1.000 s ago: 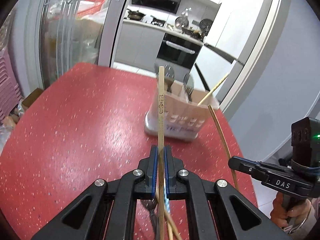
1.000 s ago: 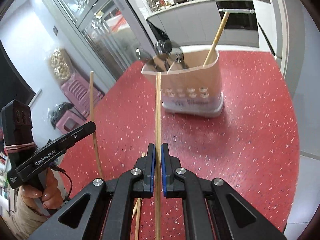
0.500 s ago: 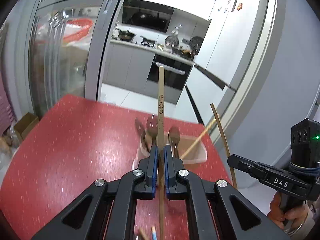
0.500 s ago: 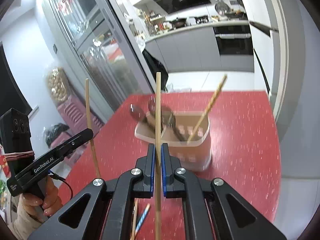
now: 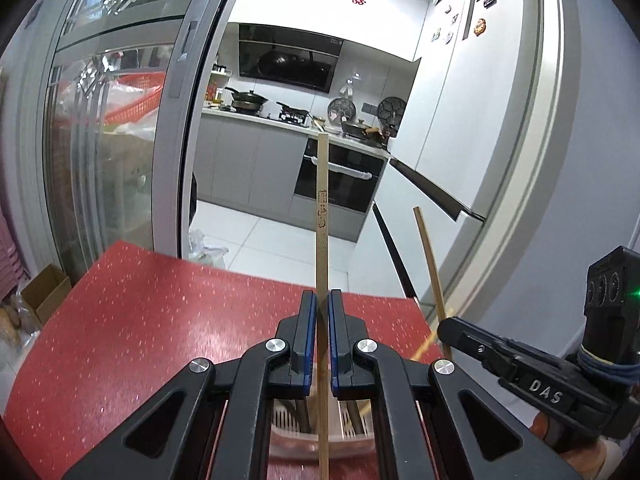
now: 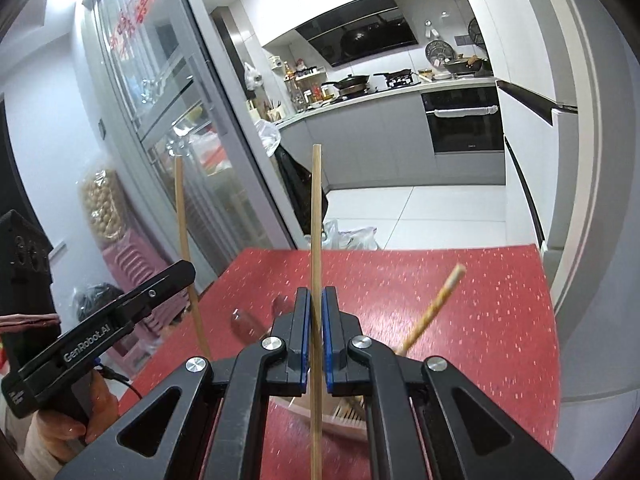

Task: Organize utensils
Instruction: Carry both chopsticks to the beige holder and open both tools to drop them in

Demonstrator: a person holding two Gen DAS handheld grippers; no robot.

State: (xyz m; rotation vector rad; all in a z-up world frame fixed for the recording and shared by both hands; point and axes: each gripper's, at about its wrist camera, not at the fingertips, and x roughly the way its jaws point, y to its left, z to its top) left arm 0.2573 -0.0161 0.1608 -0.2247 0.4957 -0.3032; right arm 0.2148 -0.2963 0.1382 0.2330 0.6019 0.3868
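Here, nearest the lens in the left wrist view, the left gripper (image 5: 319,340) has its fingers (image 5: 306,344) pinched narrow on a stamped chopstick (image 5: 322,216), held upright. The right gripper (image 6: 316,336) likewise clamps a plain chopstick (image 6: 316,216), pads tight on the shaft, tip up.

Below and behind both grippers sits the utensil holder (image 6: 344,416), only partly seen between the linkages: a pale rim in the left view, slatted inner edge in the right. A patterned chopstick (image 6: 434,310) leans out of it to the right; a blurred spoon end (image 6: 244,322) shows at its left. The holder stands on the red speckled desk (image 5: 160,312).

Step in hand, as I judge it: each chopstick is carried above the holder, ready for dropping in. The next move calls for tipping the lower ends into the compartment with the other chopstick, then loosening the grip; the lower tips are hidden by the grippers, so alignment cannot be checked here.

Writing: burnt-in characters on the left chopstick, not legible. "DAS" on the right gripper's body in the left view; "GenRobot.AI" on the left gripper's body in the right view. Far off, red paper-cut emblems above the kitchen (image 5: 316,80); fridge magnets (image 5: 480,26) unreadable.
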